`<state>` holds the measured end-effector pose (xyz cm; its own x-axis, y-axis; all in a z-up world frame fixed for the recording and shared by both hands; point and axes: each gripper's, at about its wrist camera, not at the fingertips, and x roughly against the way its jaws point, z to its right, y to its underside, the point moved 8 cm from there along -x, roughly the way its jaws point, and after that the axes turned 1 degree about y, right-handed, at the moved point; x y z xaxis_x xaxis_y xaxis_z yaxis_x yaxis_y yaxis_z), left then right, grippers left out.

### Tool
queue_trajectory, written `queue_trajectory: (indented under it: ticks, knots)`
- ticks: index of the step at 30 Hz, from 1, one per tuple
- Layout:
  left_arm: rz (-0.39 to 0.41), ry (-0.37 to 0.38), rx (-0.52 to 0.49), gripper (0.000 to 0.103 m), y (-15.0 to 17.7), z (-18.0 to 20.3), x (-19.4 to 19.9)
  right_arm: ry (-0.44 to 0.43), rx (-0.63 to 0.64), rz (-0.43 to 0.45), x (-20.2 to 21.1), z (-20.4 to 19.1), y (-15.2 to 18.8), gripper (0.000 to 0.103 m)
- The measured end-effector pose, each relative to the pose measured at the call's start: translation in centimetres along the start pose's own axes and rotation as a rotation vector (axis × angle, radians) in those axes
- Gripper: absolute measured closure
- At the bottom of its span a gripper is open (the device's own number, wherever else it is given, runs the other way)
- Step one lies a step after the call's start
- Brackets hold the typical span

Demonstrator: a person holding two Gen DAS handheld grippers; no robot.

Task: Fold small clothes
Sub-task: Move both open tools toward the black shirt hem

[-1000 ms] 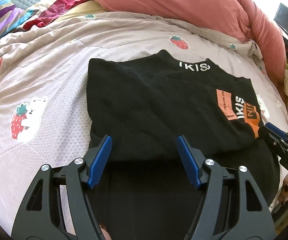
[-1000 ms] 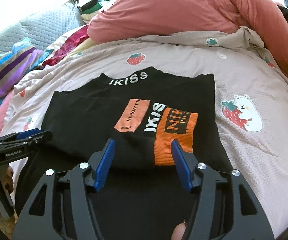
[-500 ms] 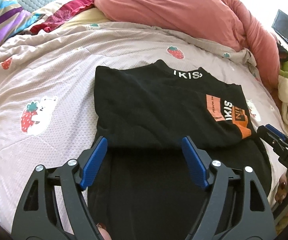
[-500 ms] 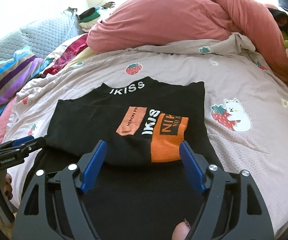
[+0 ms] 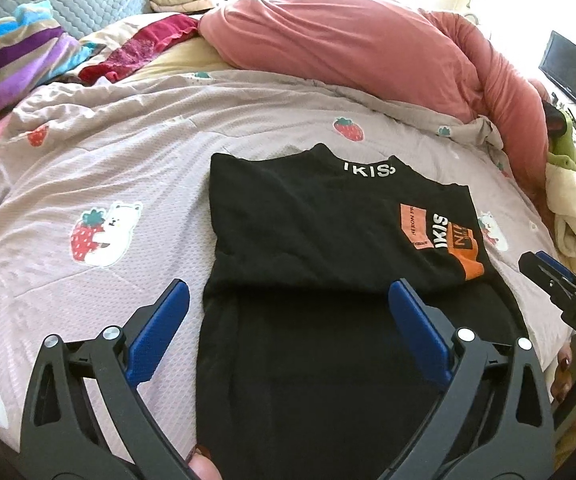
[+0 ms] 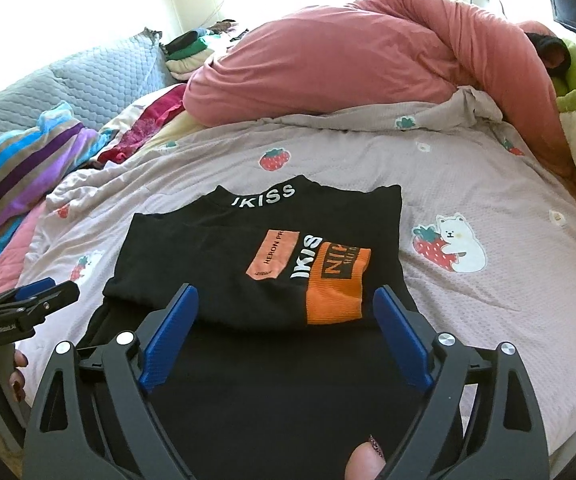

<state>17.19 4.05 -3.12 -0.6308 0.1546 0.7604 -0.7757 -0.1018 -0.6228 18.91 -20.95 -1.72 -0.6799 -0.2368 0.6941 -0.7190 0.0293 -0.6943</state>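
A black shirt with white collar lettering and orange patches lies on the bed, its upper part folded down over the lower part. My left gripper hovers above the fold's near edge, jaws still opening, nothing between its blue pads. My right gripper hangs over the orange patch side, jaws likewise opening and empty. Each gripper shows at the edge of the other's view: the right gripper, the left gripper.
The pale quilt with strawberry and bear prints covers the bed. A pink duvet is heaped at the back. Striped cloth and a grey pillow lie at the left. A green and cream garment sits at the right.
Both grippers have opened wider and pulled up and back from the shirt. The shirt lies as it did, folded over itself.
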Motion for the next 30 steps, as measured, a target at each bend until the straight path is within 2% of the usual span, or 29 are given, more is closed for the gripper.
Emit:
queue_trajectory:
  ticks: [16, 30]
  knots:
    - [0.03, -0.019, 0.002, 0.01, 2.9, -1.1, 3.1, 0.007, 0.043, 0.035, 3.8, -0.8, 1.9, 0.013]
    - [0.027, -0.053, 0.031, 0.01, 5.4, -3.1, 4.6, 0.021, 0.051, 0.013, 4.5, 0.0, 3.8, 0.012]
